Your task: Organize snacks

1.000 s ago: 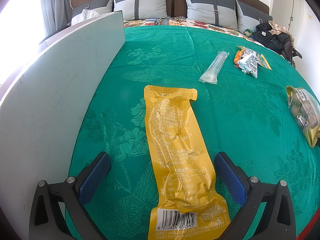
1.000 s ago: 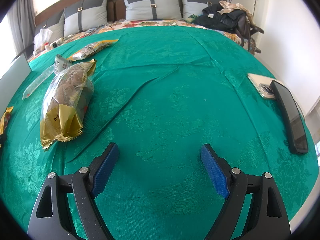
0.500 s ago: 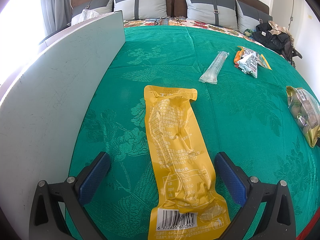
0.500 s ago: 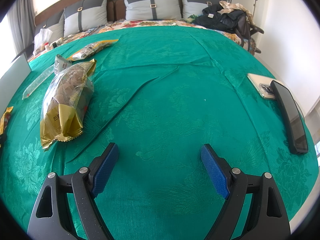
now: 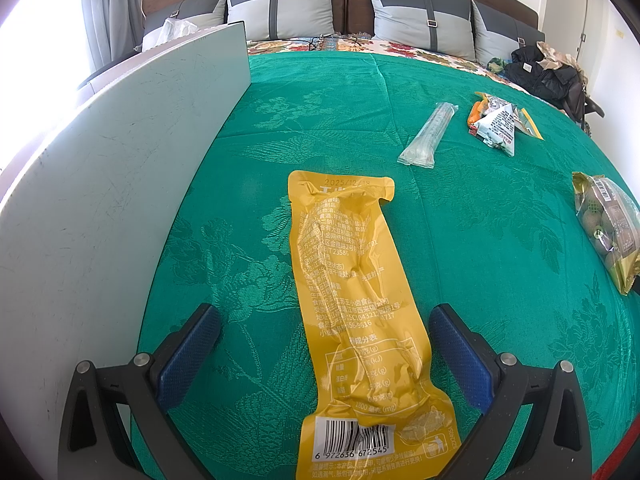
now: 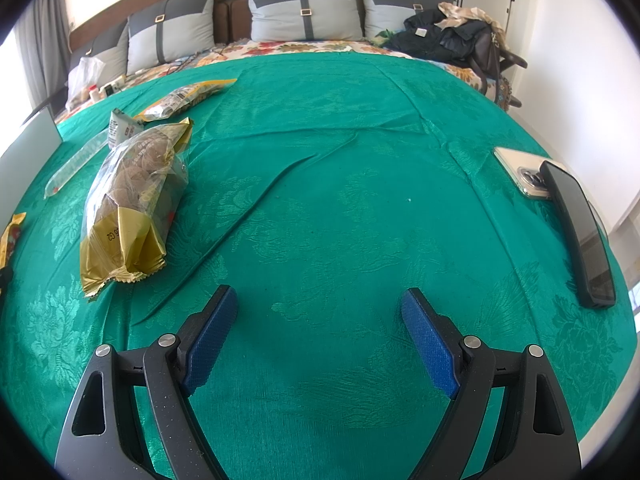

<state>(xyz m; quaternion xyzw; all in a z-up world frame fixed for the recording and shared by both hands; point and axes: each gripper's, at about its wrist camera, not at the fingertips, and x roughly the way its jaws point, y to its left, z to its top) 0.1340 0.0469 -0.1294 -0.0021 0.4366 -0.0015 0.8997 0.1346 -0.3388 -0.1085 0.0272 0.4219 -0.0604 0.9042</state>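
Yellow snack packet (image 5: 356, 320) unmoved between open left gripper (image 5: 320, 344)

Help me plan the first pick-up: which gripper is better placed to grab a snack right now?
Left. The left gripper is open with the yellow packet lying between its fingers. The right gripper, also open, faces bare bedspread; the gold bag lies off to its left.
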